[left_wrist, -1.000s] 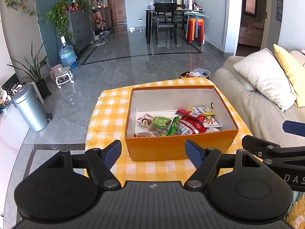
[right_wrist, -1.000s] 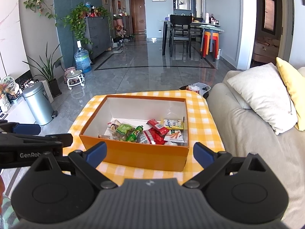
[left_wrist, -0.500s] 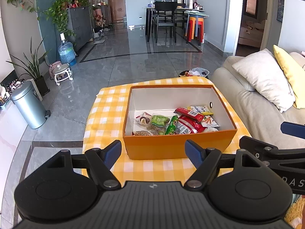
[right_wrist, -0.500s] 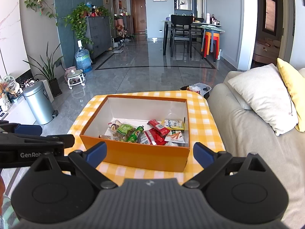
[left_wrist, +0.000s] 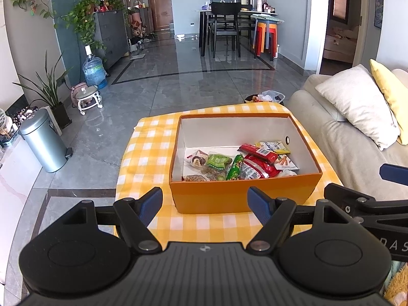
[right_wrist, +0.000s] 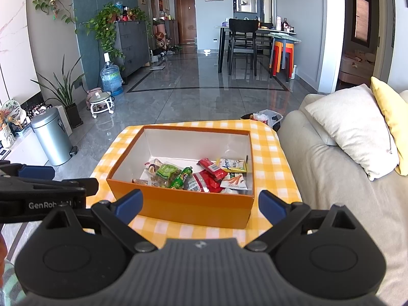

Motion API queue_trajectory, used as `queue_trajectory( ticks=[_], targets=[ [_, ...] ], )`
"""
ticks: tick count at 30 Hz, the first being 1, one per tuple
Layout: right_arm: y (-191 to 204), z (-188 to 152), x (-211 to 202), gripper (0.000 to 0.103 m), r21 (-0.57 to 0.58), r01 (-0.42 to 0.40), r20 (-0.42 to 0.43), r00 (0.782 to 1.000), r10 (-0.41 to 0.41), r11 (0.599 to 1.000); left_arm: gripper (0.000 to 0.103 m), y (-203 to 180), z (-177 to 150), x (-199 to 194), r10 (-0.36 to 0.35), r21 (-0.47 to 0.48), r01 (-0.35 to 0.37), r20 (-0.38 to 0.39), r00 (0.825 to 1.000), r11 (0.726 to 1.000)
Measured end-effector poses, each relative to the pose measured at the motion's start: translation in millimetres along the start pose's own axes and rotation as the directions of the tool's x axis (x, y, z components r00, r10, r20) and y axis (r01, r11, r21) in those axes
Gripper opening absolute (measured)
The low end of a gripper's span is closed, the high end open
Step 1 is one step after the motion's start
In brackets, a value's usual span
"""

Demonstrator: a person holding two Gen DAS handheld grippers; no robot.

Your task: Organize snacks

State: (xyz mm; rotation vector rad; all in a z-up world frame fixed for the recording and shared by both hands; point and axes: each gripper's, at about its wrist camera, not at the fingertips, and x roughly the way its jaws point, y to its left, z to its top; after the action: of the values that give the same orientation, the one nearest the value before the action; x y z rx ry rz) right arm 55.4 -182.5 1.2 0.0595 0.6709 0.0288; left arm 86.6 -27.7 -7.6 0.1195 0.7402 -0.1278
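Sunlight is filling a big room with a grey shiny floor, and a table (left_wrist: 142, 158) in a yellow checked cloth is sitting by the sofa (left_wrist: 339, 137).

From the left view, you are holding the left gripper (left_wrist: 205, 202) back from the box (left_wrist: 242, 199), fingers spread wide and gripping nothing. The snacks (left_wrist: 239, 163) are lying in a heap inside the box, along its near side. No snack is showing on the cloth.

From the right view, you are holding the right gripper (right_wrist: 201, 204) low by the box (right_wrist: 193, 209) too, spread wide and gripping nothing. The snacks (right_wrist: 201, 176) are sitting in the box.

So they may be waiting to be lined up, or the tidying may be over. If you are reaching in, go slowly over the near wall and pinch one packet by its edge.
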Motion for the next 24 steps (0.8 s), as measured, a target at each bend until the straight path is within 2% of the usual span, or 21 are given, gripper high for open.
queue_trajectory(
  ticks=[9, 14, 24],
  targets=[
    [-0.1, -0.3, 1.5, 0.094, 0.0, 0.001, -0.002, 1.0, -0.001, 1.0, 0.089, 5.0, 0.6, -1.2, 0.021, -0.037, -0.021, 0.0, 1.0, 0.999],
    [0.1, -0.2, 1.3, 0.094, -0.001, 0.001, -0.002, 1.0, -0.001, 1.0, 0.089, 4.9, 0.4, -0.6, 0.041, -0.026, -0.041, 0.0, 0.999, 0.999],
    [0.2, -0.2, 1.5, 0.094, -0.001, 0.001, -0.002, 1.0, -0.001, 1.0, 0.089, 3.7, -1.3, 0.7, 0.014, -0.037, -0.014, -0.01, 1.0, 0.999]
  ],
)
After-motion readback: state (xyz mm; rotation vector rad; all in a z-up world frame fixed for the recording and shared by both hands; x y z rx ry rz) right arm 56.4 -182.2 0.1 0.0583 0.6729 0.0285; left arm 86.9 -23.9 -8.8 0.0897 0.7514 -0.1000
